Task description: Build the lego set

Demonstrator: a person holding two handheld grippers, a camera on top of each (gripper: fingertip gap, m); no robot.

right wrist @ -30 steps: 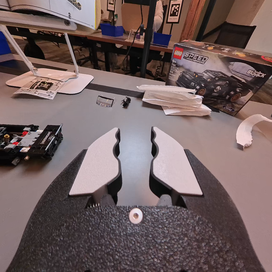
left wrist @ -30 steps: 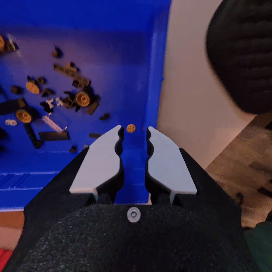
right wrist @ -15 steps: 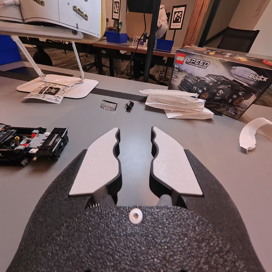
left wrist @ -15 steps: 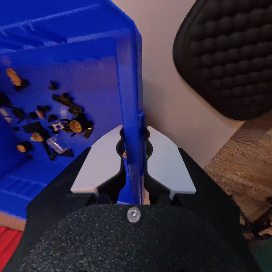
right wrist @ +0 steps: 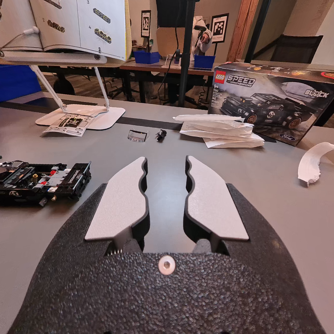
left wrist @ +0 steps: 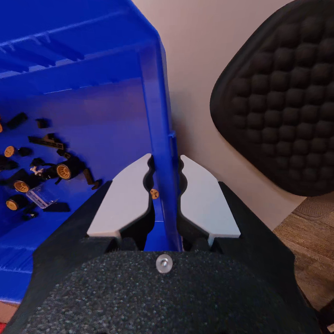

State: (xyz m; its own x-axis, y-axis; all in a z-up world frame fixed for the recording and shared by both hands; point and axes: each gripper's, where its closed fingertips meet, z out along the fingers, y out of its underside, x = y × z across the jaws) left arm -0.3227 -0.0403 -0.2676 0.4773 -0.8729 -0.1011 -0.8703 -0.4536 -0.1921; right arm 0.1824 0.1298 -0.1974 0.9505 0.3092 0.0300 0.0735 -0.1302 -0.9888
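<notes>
The left gripper (left wrist: 166, 159) straddles the right-hand wall of a blue bin (left wrist: 157, 101), its jaws clamped on that wall, one finger inside the bin and one outside. On the bin floor, left of the gripped wall, lie loose black pieces (left wrist: 46, 141), a gold-hubbed wheel (left wrist: 63, 171) and a clear piece (left wrist: 40, 197); a small gold round piece (left wrist: 154, 193) sits right beside the wall, between the fingers. A black padded chair back (left wrist: 282, 101) stands to the right of the bin.

The right gripper (right wrist: 166, 159) hovers over the grey tabletop (right wrist: 262, 198), its jaws apart and holding nothing. The partly built black car (right wrist: 43, 180) rests to its left. Beyond the gripper lie a clear windscreen piece (right wrist: 138, 135) and a small black piece (right wrist: 161, 134) side by side, then a stack of white paper bags (right wrist: 222, 130) and the set's box (right wrist: 274, 101) to the right. The instruction booklet (right wrist: 72, 25) sits on a white stand (right wrist: 81, 115) to the far left.
</notes>
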